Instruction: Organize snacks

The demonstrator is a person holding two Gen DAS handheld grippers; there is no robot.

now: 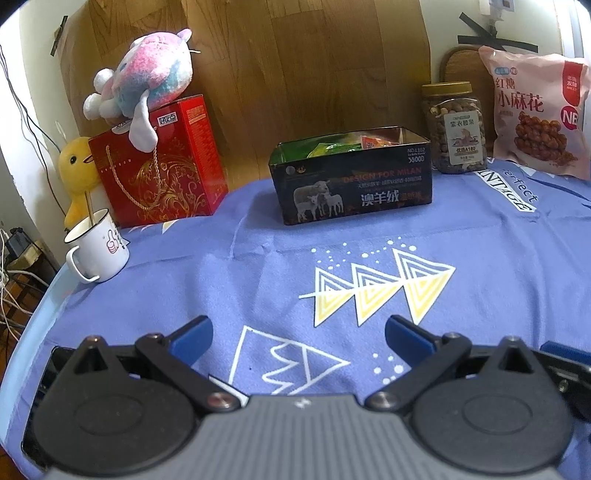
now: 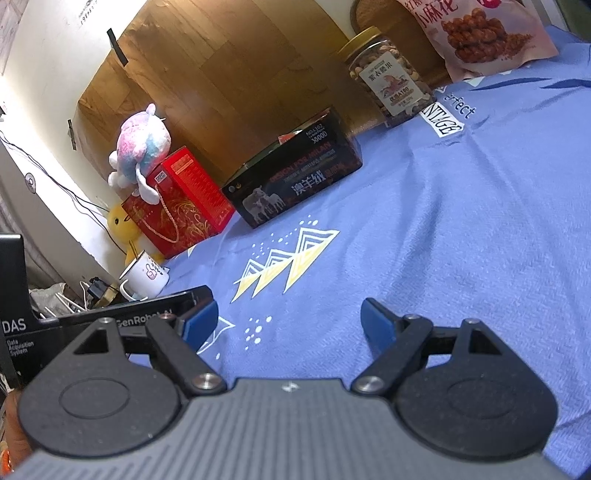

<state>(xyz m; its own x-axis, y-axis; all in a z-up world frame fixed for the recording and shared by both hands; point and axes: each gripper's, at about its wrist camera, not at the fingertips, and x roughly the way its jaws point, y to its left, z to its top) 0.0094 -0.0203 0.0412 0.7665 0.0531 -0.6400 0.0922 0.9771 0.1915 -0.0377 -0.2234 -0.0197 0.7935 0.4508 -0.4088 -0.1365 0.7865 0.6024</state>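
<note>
both wrist cams low over blue cloth (image 1: 480,236), facing back wall, r view tilted, both show tin (image 1: 351,181)

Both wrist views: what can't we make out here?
- Black tin: left view shows only the tops of some packets over its rim; right view hides nearly all its contents behind the wall.
- Pink snack bag: top cut off by the right view's frame edge.
- Yellow duck toy: partly behind the red gift box and white mug.
- Nut jar: label print too small to read.

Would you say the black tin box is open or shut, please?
Open: the black tin box has no lid, and colourful snack packets show above its rim.
</note>
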